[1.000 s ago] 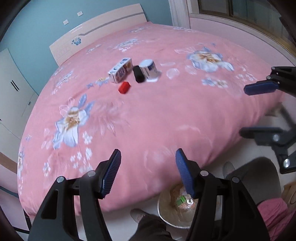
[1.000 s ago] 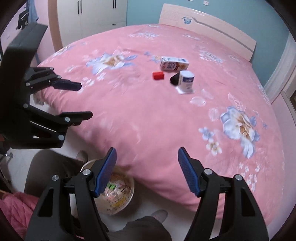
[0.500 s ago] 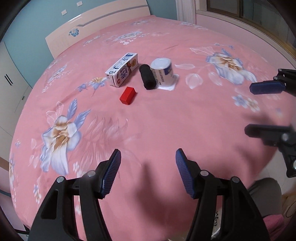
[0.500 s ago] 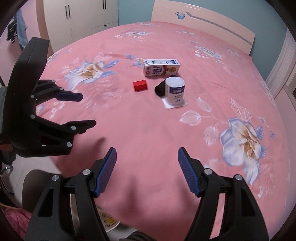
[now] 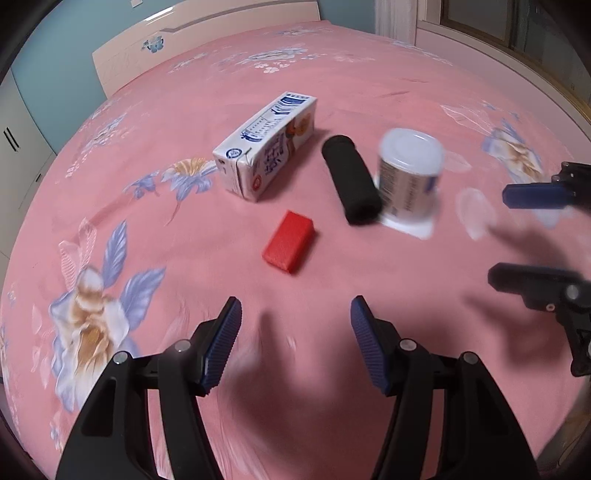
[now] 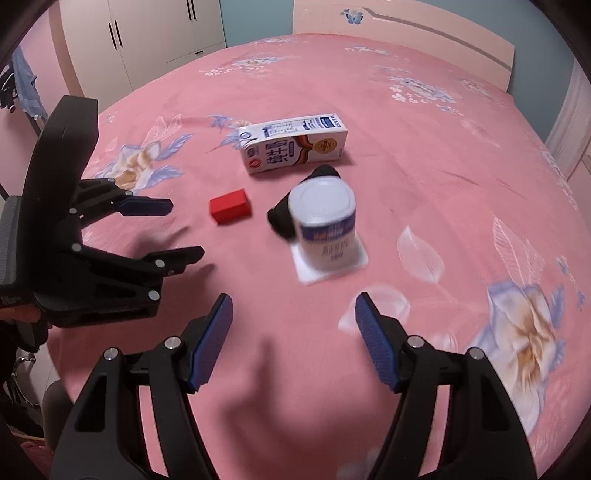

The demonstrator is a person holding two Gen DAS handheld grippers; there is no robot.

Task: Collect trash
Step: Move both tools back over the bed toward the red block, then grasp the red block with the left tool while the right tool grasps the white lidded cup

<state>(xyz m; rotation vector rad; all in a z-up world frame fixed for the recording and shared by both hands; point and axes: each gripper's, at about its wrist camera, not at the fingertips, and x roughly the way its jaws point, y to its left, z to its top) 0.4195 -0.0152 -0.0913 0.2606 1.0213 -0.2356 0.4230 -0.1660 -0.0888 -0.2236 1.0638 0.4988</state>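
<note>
On the pink floral bedspread (image 5: 147,147) lie a white milk carton (image 5: 266,147) on its side, a small red block (image 5: 289,240), a black roll (image 5: 351,184) and an upright white can (image 5: 408,179) on a white square. The same things show in the right wrist view: carton (image 6: 293,147), red block (image 6: 229,205), can (image 6: 323,225), black roll (image 6: 280,219) partly behind the can. My left gripper (image 5: 295,347) is open and empty, just short of the red block. My right gripper (image 6: 293,339) is open and empty, just short of the can.
A cream headboard (image 5: 207,40) and blue wall stand at the far end of the bed. White wardrobes (image 6: 155,33) stand at the left in the right wrist view. Each gripper shows in the other's view: the right one (image 5: 535,236), the left one (image 6: 110,236).
Both grippers have moved forward over the bed toward the items. The floor and the bowl below the bed edge have dropped out of view. Jaws stay open.
</note>
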